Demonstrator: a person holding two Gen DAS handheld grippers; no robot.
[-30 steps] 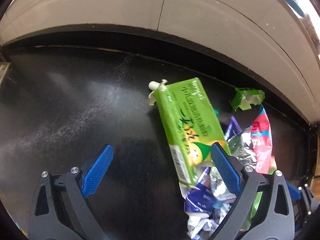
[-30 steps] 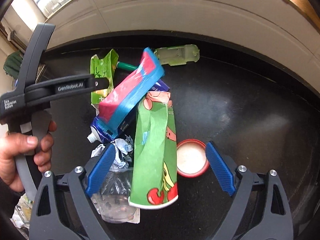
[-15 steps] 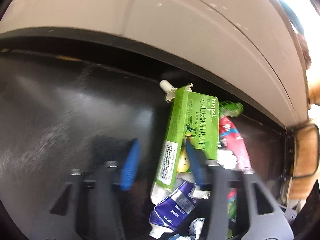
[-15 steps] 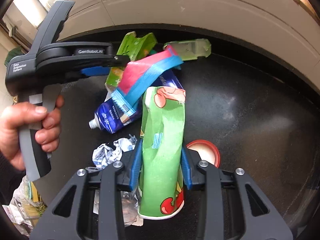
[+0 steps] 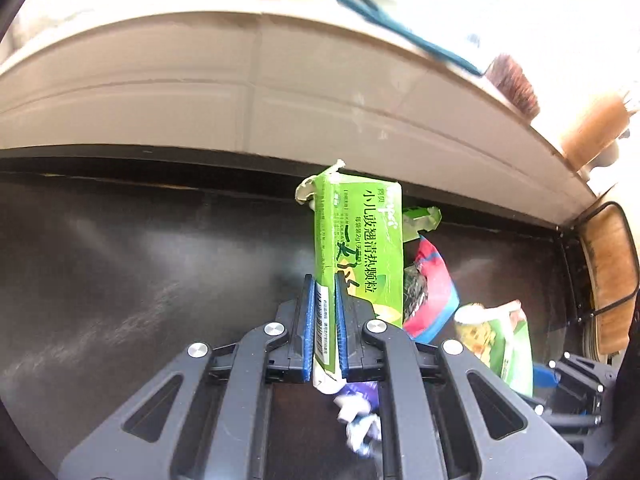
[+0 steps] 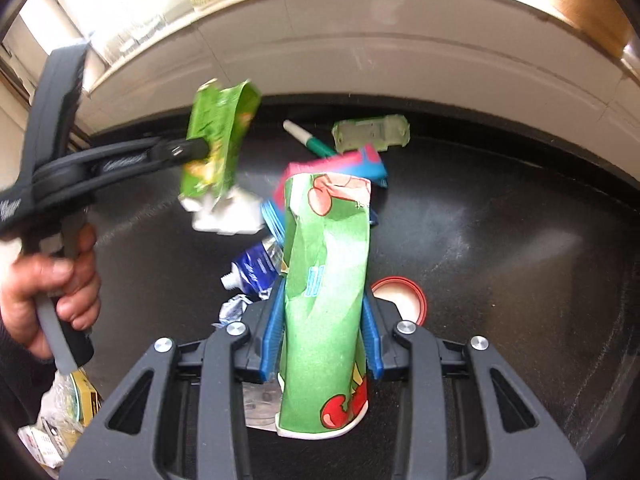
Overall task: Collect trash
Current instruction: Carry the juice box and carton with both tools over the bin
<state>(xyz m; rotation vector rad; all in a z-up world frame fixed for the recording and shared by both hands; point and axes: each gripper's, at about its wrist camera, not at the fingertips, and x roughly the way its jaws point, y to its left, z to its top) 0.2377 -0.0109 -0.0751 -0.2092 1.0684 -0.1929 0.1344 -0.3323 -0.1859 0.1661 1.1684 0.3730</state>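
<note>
My left gripper (image 5: 324,286) is shut on a flattened green carton (image 5: 360,240) with printed text and holds it above the black table (image 5: 120,280). In the right wrist view this carton (image 6: 216,140) hangs from the left gripper (image 6: 200,148), which a hand (image 6: 52,292) holds. My right gripper (image 6: 322,292) is shut on a crushed green paper cup (image 6: 326,240) with red fruit prints, raised off the table. A red and blue wrapper (image 6: 360,164), a blue tube (image 6: 252,268) and crumpled foil (image 6: 234,308) lie below.
A red-rimmed lid (image 6: 404,304) lies right of the cup. A green and white marker (image 6: 308,138) and a pale green plastic shell (image 6: 372,134) lie near the table's far edge by the white wall (image 6: 360,52). More rubbish sits at lower left (image 6: 60,412).
Both grippers went from wide open to shut, the left on the green carton and the right on the paper cup. Both then rose, lifting the items off the pile.
</note>
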